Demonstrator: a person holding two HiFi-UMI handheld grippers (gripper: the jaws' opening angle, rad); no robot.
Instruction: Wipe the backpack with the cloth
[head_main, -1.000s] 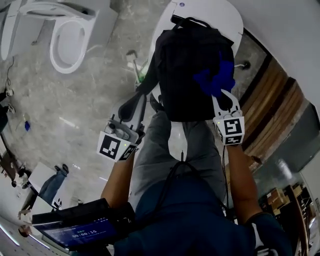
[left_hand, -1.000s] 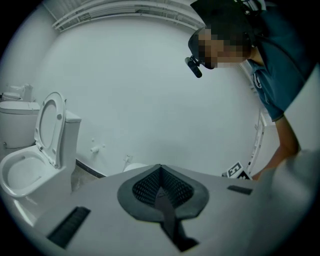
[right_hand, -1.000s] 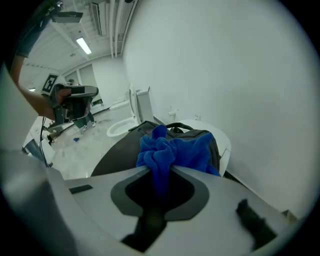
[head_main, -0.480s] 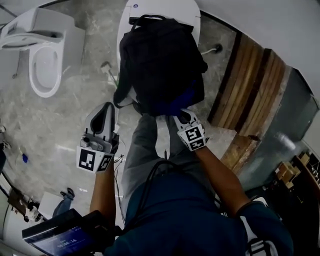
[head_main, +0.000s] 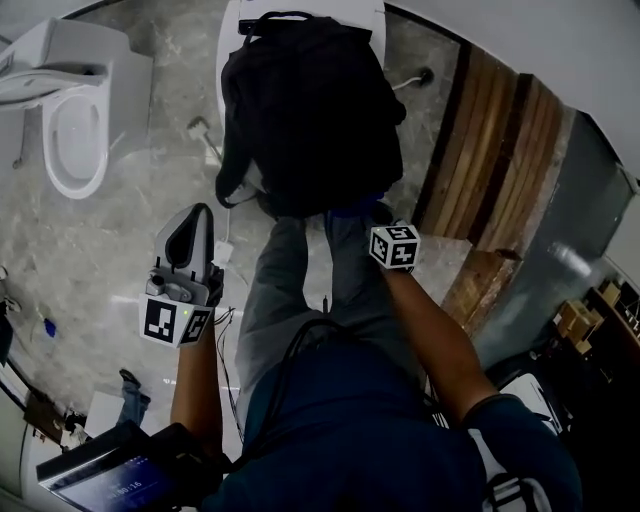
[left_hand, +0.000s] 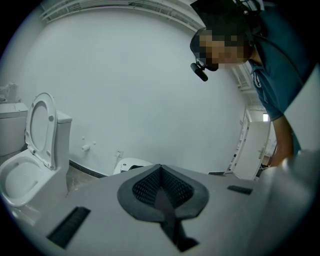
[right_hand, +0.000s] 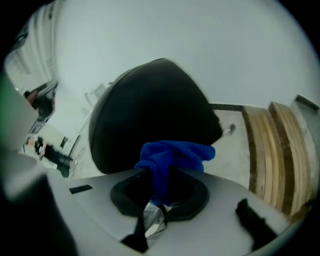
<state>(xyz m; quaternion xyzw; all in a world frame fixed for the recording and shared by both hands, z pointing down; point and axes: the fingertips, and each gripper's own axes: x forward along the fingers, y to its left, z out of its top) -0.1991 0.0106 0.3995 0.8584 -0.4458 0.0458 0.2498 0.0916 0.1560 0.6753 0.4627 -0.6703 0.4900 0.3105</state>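
Note:
A black backpack rests on a white closed toilet lid at the top of the head view. My right gripper is at the backpack's near lower edge, shut on a blue cloth of which only a sliver shows there. In the right gripper view the blue cloth bunches out of the right gripper just in front of the backpack. My left gripper hangs apart to the left over the floor. The left gripper is shut with nothing in it.
An open white toilet stands at the left, also seen as the toilet. Wooden planks lie at the right by the wall. A tablet sits at the lower left. The person's legs are below the backpack.
My right gripper has slid the blue cloth down the backpack's right side to its near lower edge. The left gripper stayed off to the left, a little lower.

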